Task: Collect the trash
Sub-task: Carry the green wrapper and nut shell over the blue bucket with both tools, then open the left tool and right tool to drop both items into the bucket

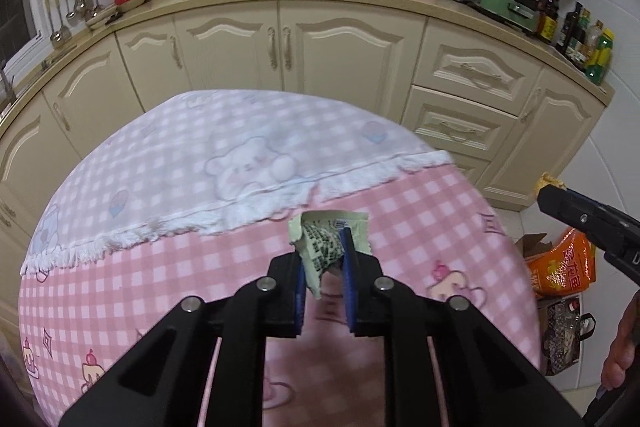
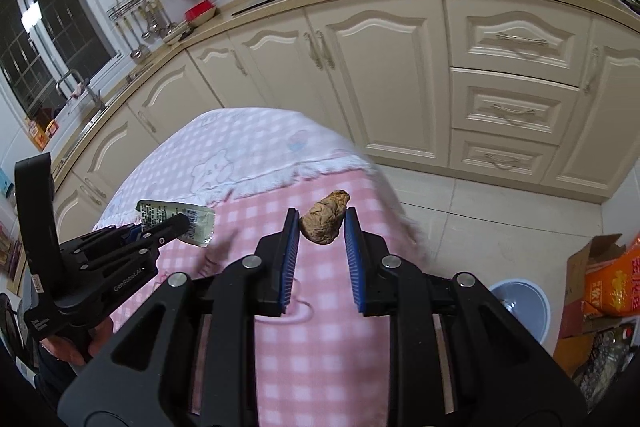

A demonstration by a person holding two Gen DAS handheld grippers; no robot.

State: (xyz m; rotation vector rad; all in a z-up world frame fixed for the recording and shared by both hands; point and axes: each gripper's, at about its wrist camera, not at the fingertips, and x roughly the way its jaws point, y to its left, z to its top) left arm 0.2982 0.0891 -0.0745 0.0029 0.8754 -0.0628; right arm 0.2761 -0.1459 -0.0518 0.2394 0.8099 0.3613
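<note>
1. While both loads hang above the pink checked surface point(image 1: 400, 211), the bin point(image 2: 520, 301) waits at four o'clock.
2. Left tongs point(image 1: 326, 247) pinch a crumpled green sachet point(image 1: 324, 243); thin foil could slide free.
3. Right tongs point(image 2: 322, 223) clamp a brown lump point(image 2: 325, 217) at its edges; a jolt may drop it.

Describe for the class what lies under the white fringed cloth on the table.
Under the white fringed cloth lies a pink checked tablecloth, showing along its near side. The cloth hides whatever is beneath its far part, and the tabletop itself is fully covered, so neither can be seen.
</note>
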